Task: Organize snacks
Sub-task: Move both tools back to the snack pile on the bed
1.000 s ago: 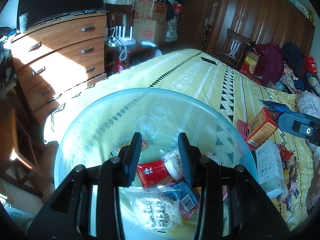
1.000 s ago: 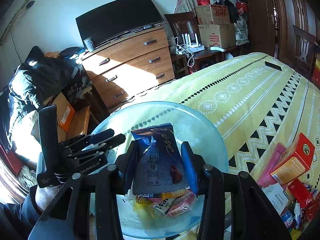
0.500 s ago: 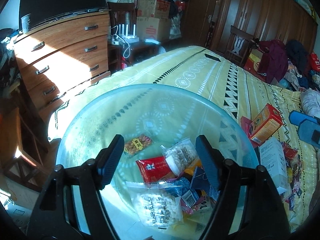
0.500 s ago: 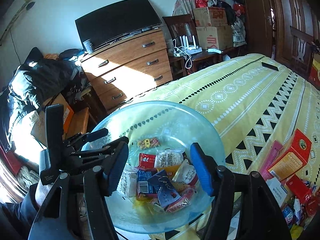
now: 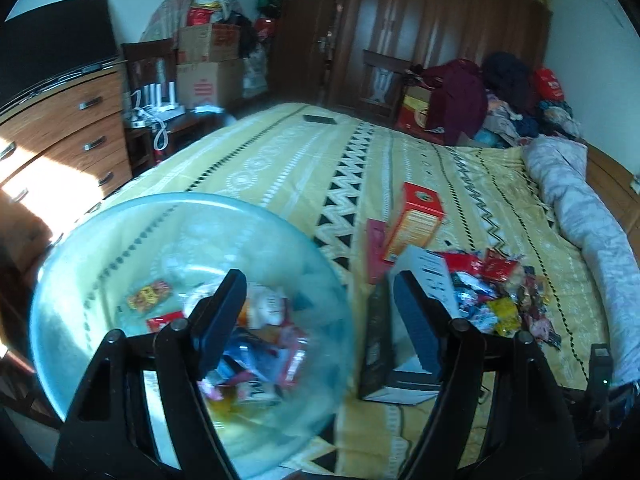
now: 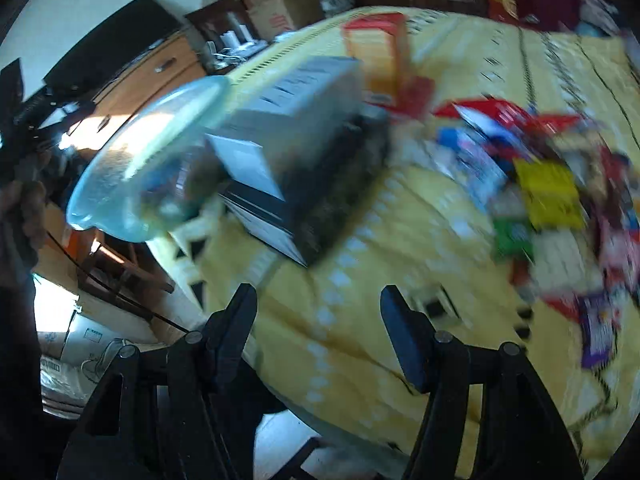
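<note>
Left wrist view. A bed with a yellow patterned cover (image 5: 304, 168) fills the room's centre. A wooden chest of drawers (image 5: 60, 136) stands to the left, dark wardrobes (image 5: 420, 28) at the back, stacked cardboard boxes (image 5: 208, 68) between them. A grey rolled blanket (image 5: 580, 216) lies along the right edge of the bed. A clear bluish bowl (image 5: 80, 280) sits at the near left of the bed and holds a heap of small snack packets (image 5: 256, 344), blurred. Right of the bowl lie a white box (image 5: 428, 276), an orange-red carton (image 5: 420, 220) and a loose pile of wrapped snacks (image 5: 496, 296). The left gripper (image 5: 318, 316) has its jaws well apart and widening, nothing between them; its left finger overlaps the bowl, its right finger overlaps the white box, and the loose pile lies beyond and to the right.

Right wrist view, heavily blurred. The same yellow cover (image 6: 360, 340) lies below. The bowl (image 6: 132, 168) is at upper left, the white box (image 6: 288, 120) just beside it, the orange-red carton (image 6: 380, 52) behind. The snack pile (image 6: 552, 184) spreads across the right. A hand (image 6: 24, 216) is at the left edge. The right gripper (image 6: 320, 332) stands open over bare cover, empty; the pile lies ahead and to the right, clear of both fingers.
</note>
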Demonstrator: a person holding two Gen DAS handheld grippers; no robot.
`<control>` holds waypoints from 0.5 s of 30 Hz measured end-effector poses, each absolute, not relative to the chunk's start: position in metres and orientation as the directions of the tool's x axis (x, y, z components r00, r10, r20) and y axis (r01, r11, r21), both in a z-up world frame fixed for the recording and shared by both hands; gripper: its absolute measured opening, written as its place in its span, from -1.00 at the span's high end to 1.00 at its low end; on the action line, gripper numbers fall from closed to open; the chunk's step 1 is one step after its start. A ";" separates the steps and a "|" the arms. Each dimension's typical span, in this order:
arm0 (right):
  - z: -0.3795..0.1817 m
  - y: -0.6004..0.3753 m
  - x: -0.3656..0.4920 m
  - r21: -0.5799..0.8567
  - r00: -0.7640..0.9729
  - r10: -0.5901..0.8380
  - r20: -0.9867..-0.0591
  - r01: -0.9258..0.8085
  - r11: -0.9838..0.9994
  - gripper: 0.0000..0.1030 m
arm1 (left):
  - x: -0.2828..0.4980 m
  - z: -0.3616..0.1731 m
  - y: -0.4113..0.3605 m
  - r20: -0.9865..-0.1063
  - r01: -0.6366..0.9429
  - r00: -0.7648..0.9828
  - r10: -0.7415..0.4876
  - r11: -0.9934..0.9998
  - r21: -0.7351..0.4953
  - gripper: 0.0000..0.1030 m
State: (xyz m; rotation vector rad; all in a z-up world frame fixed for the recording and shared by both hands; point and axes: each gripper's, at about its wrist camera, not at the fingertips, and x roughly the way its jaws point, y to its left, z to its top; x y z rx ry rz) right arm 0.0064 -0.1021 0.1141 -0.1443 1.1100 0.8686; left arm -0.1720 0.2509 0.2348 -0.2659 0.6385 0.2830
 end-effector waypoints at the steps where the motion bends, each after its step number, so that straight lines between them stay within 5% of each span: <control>1: 0.104 -0.131 0.013 0.299 0.182 0.510 -0.841 -0.629 0.718 -0.31 | -0.164 0.234 0.232 -0.618 -0.293 0.774 0.137 0.943 -0.158 -0.53; 7: 0.092 -0.254 0.058 0.271 0.304 0.426 -0.852 -0.439 0.857 -0.31 | -0.108 0.209 0.130 -0.666 -0.058 0.738 -0.110 0.972 -0.226 -0.55; 15: 0.097 -0.308 0.140 0.244 0.388 0.383 -0.839 -0.360 0.900 -0.31 | -0.062 0.159 0.062 -0.764 0.043 0.615 -0.195 0.976 -0.214 -0.55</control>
